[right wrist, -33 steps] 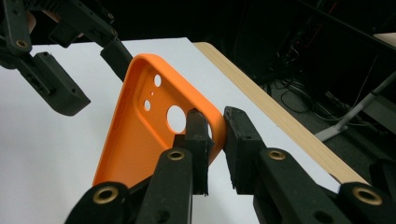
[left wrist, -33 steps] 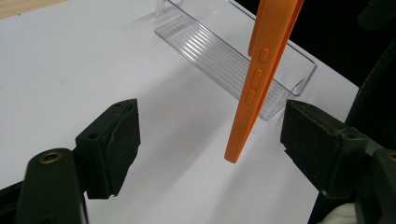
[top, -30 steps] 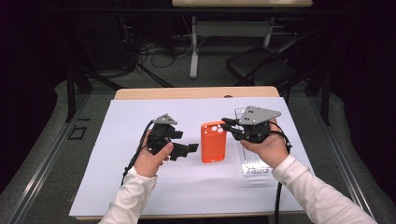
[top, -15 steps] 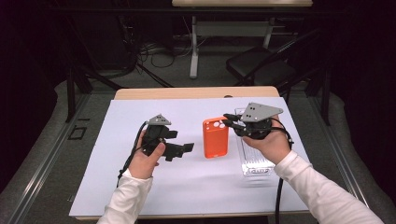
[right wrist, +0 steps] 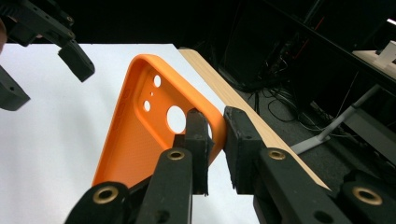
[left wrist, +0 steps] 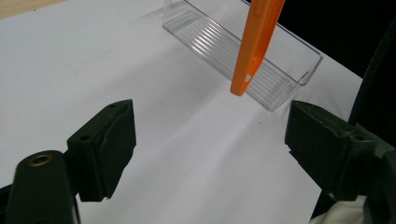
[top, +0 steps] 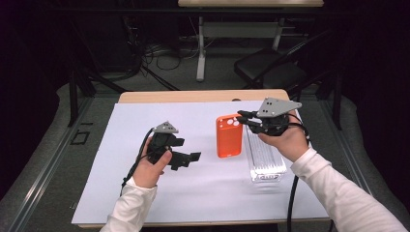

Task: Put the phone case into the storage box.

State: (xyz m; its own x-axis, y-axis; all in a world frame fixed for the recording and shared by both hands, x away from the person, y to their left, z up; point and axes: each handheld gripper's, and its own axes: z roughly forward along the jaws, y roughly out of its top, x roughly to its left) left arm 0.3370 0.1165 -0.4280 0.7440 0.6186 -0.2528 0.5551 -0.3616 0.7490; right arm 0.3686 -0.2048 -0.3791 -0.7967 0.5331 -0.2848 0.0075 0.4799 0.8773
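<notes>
Between the right gripper's jaws: the orange phone case [right wrist: 140, 135] is pinched by its top edge, next to the camera cutout, and is held up off the table.
Right gripper [top: 245, 119]: jaws pressed together on the case rim, one pad inside the shell, one outside.
Left gripper [top: 189, 158]: jaws spread wide with nothing between them; it's held low over the sheet, well apart from the case, which is seen edge-on ahead of it [left wrist: 254, 46].
Just below and beside the held case: a clear plastic tray [top: 263, 159] is lying on the white sheet [top: 193, 193], long side running away from the right gripper.
Progress (judged): pickup looks done, since the case is lifted and carried on one gripper alone. Placing it is what seems to be left, probably into the tray, but that's a guess; nothing is in the tray yet.
Still open: whether the case gets laid flat or stood on edge can't be told from here.
Case material: soft-looking rubbery shell, matte, finely dotted texture inside, rounded corners, one big round cutout plus three small holes.
Tray material: hard transparent plastic, narrow rectangular trough, ribbed floor, low straight walls.
Sheet: smooth plain white, laid over a wooden tabletop [top: 193, 95] whose bare edge is seen at the far side.
Gripper pads: black, blocky, flat-faced.
</notes>
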